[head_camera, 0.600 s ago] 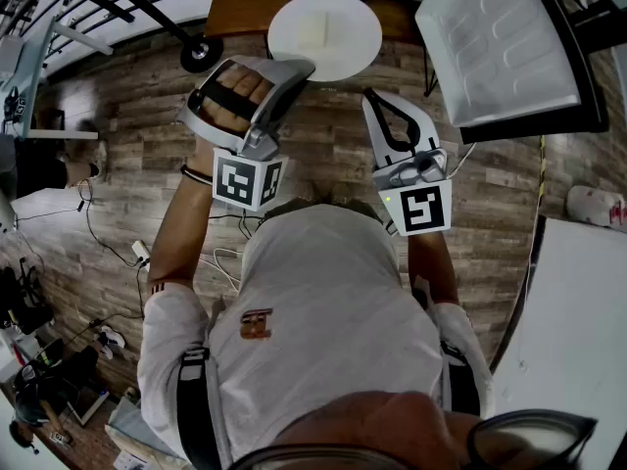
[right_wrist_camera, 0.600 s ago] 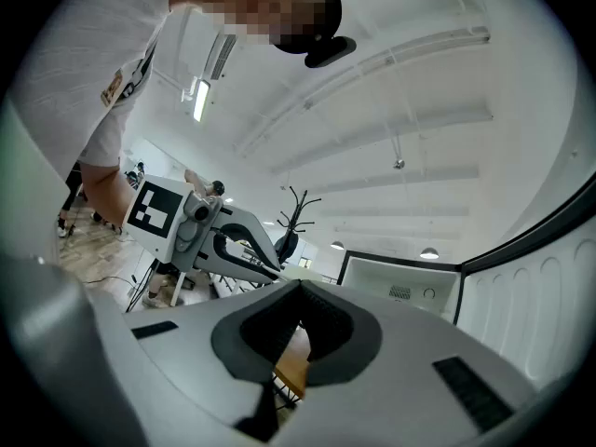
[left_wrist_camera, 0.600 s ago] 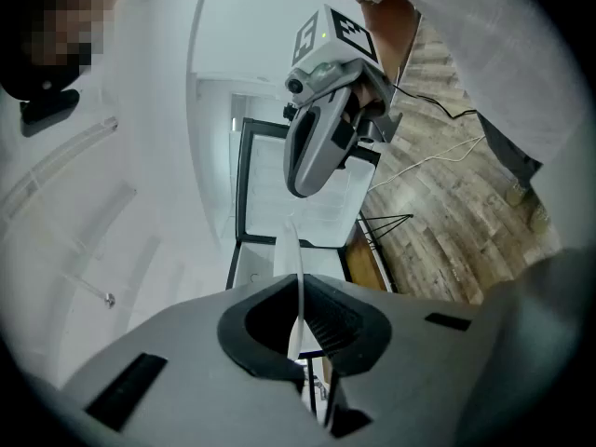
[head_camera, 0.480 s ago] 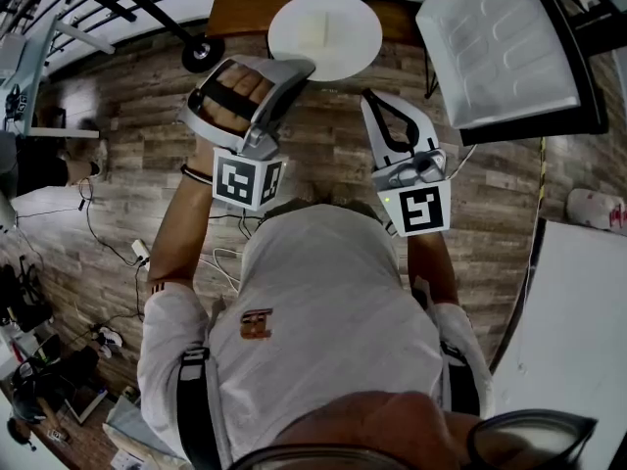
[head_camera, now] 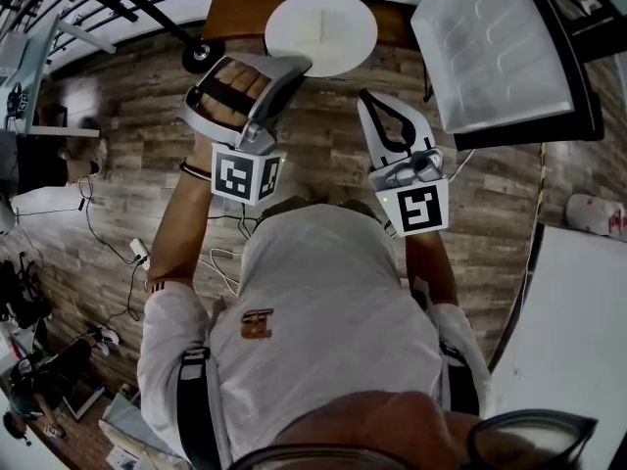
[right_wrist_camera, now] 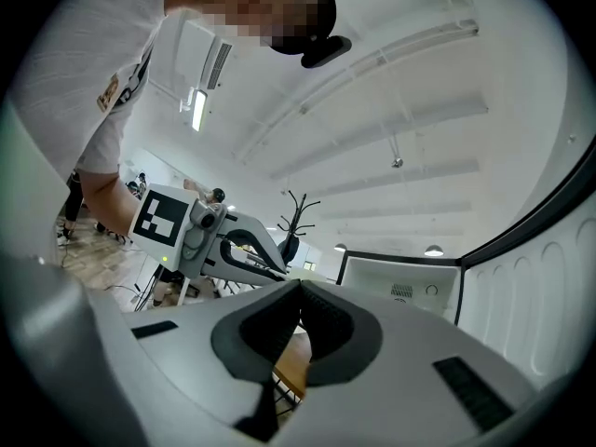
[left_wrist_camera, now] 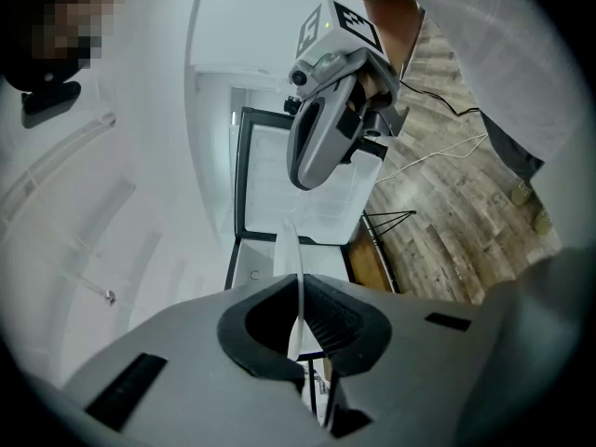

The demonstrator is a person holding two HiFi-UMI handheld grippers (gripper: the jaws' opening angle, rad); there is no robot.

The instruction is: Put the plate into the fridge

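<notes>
Left gripper pinches plate rim between fingers; right gripper seemingly shut empty

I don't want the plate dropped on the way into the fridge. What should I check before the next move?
1. Grip: left hand-held gripper is shut on the plate at its rim: ok.
2. Plate attitude: it looks about level from the head view: ok.
3. Right hand-held gripper has its jaws together, with nothing between them: ok.
4. Fridge door is swung open: ok.
5. Free shelf space inside the fridge: cannot tell.
6. Pale patch at the plate's middle, loose item or not: cannot tell.
</notes>
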